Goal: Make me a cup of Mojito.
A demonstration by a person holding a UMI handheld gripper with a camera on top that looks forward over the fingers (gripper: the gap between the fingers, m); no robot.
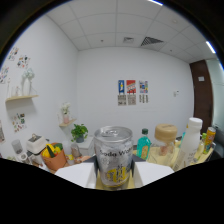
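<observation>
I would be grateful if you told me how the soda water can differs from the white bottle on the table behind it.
The soda water can is silvery metal with a yellow design; the white bottle is plain white. The can is squat and broad with a flat pull-tab top, while the bottle is slimmer, narrowing to a capped neck. The can stands between the gripper jaws, the bottle farther back among other items. Both stand upright.

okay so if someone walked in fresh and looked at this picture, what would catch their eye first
The silver soda water can would catch the eye first, upright and close up between the white fingers, apparently gripped. Behind it runs a crowded table: a teal bottle, a jar with a wooden lid and a white bottle to one side, an orange pot to the other. On the far wall hang colourful posters.
</observation>
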